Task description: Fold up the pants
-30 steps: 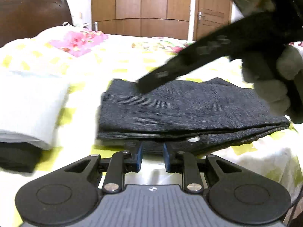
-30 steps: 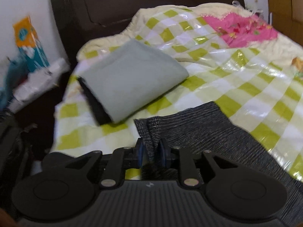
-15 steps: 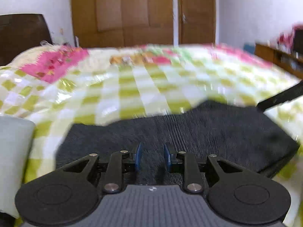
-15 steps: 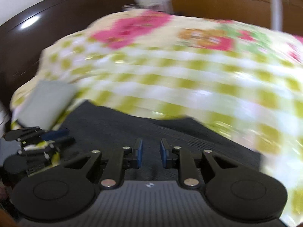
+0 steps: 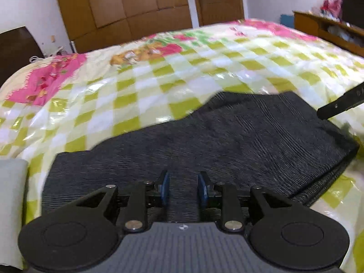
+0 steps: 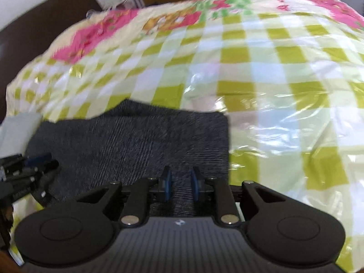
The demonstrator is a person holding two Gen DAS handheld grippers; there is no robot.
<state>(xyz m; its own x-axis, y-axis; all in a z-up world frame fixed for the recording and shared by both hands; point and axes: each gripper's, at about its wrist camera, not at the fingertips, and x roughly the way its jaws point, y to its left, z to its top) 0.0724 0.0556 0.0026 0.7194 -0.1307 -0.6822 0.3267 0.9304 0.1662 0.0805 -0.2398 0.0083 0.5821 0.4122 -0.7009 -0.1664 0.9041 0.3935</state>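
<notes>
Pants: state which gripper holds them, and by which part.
Cannot be told. The pants have their near edge inside both the left gripper, whose jaws have just been opening, and the right gripper; whether either presses is unclear.

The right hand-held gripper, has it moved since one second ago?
Yes. The right hand-held gripper swung rightward: the light grey folded garment, central before, now sits at the left edge.

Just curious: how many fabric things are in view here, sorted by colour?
Dark grey: 1, the folded pants
Light grey: 1, the folded cloth at the left edge
Green-and-white checked with pink flowers: 1, the bed cover
Total: 3
</notes>
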